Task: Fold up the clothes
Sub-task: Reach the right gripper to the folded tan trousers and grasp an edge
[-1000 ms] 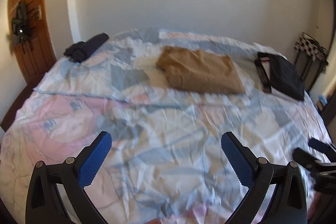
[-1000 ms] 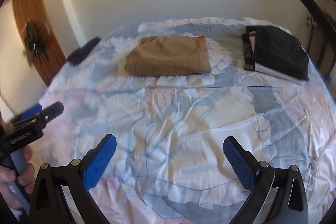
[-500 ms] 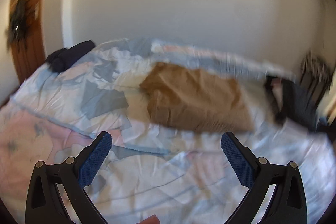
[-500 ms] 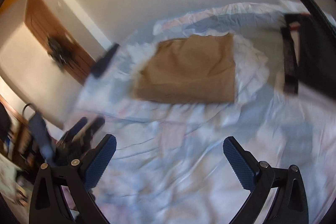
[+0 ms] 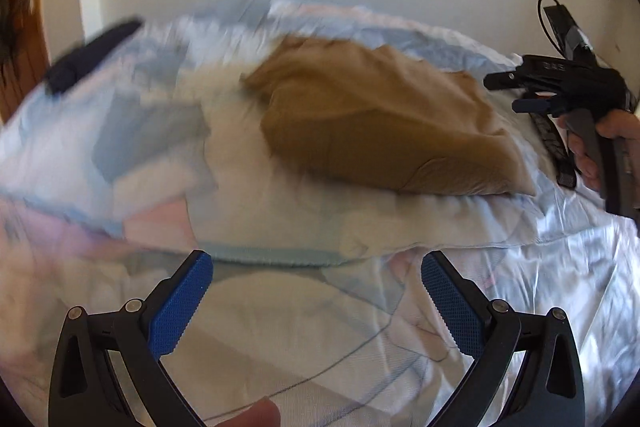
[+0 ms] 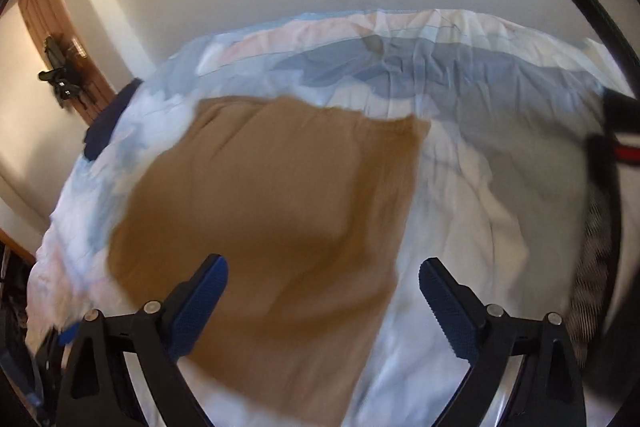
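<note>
Tan cloth [image 5: 372, 115], a folded garment, lies on the patterned bedspread [image 5: 280, 307] toward the far side of the bed, and it is the piece nearest both of your tools. Your left gripper [image 5: 316, 301] hangs above bare bedspread on the near side of that garment, its blue-padded fingers [image 5: 180, 307] spread wide with nothing between them; the tan cloth sits well beyond the fingertips, on a raised fold of the cover. Your right gripper [image 6: 323, 301] is held directly over the tan cloth [image 6: 276, 227], which fills the middle of the right wrist view, and its jaws are likewise wide apart and hold nothing, the left pad [image 6: 198, 307] over brown fabric and the right pad over pale sheet just past the garment's right edge. Whether either pad touches the fabric cannot be told, as both views are blurred. In the left wrist view you can see your right hand [image 5: 608, 143] wrapped around the handle of the right tool, at the garment's right end. A dark navy garment [image 5: 88, 57] lies near the bed's far left corner, well apart from the tan one, and a black item with a red and white band [image 6: 616, 147] shows at the right edge of the bed. A wooden door [image 6: 52, 47] stands by the wall to the left.
</note>
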Available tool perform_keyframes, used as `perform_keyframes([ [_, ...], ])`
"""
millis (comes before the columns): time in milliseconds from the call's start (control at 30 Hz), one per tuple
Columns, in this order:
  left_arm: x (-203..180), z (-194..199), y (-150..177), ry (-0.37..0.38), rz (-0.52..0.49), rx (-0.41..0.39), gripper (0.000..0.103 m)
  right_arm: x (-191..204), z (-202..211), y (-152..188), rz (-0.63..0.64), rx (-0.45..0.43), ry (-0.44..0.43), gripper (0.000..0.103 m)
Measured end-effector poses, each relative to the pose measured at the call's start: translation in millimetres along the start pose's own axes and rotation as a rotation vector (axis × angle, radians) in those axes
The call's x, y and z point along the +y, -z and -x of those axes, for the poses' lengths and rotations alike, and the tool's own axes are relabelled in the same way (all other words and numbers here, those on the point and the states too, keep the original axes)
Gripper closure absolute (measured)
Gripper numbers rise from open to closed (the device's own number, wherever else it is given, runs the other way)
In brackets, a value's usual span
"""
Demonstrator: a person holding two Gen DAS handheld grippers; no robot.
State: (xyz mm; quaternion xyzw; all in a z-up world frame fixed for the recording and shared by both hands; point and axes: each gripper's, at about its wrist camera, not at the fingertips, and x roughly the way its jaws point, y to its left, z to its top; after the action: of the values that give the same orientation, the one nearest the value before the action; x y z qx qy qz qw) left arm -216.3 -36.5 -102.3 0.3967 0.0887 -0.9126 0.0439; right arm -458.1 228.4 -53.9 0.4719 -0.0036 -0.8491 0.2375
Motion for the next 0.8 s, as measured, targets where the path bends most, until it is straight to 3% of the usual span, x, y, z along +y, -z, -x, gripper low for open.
perform_keyframes([
  [233,13,-14,1,-0.002,0.071,0.013,0.000,-5,-51,-25,0.031,0.084,0.086,0.018],
  [300,12,-19,2,-0.003,0.070,0.019,0.000,-2,-51,-24,0.044,0.064,0.054,0.029],
  [367,12,-24,3,-0.002,0.064,0.031,0.000,0,-51,-22,0.048,0.065,0.020,0.057],
  [400,11,-26,3,-0.005,0.063,0.035,0.000,1,-50,-21,0.052,0.067,0.007,0.061],
  [467,10,-27,4,-0.002,0.064,0.040,0.000,1,-50,-21,0.045,0.065,0.004,0.083],
  [533,9,-26,3,0.000,0.061,0.035,0.000,3,-42,-21,0.047,0.040,0.045,0.096],
  [800,13,-17,-4,0.012,0.084,0.017,0.000,12,-9,-19,0.060,-0.012,0.001,0.100],
])
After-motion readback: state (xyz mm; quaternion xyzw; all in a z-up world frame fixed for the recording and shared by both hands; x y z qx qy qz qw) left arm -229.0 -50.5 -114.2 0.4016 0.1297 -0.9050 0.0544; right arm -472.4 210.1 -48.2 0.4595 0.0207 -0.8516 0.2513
